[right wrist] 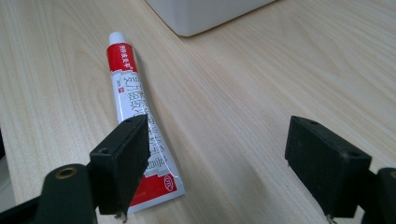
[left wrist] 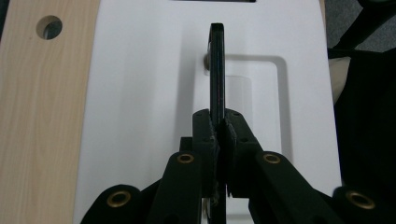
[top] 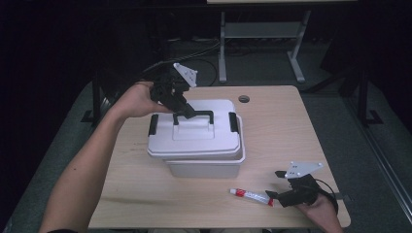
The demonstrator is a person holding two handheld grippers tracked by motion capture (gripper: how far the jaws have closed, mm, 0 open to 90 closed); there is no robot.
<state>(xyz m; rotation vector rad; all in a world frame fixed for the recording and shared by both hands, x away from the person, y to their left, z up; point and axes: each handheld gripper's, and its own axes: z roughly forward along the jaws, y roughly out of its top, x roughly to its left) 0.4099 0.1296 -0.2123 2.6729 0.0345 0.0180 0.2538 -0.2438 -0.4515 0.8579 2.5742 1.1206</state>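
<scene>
Right tool [right wrist: 217, 170]: near counter [top: 291, 131] edge, jaws spread wide, grasping nothing. Red-white tube [top: 251, 195]: flat on counter, just beside its left pad. White box [top: 204, 167]: mid-counter, lid [top: 194, 141] on top. Left tool [left wrist: 218, 128]: farther back, clenched on black lid handle [left wrist: 217, 70].

Black jaws; brass rivets; grey plates

The room lay dark all round, light falling mostly on the table [top: 291, 145], a pale wood top with a round cable hole [top: 244, 99] near its far edge. Grey floor [top: 379, 145] spread on either side. Beyond stood the grey legs of a second desk [top: 296, 53], with black cables [top: 204, 53] trailing across the floor beneath it.
</scene>
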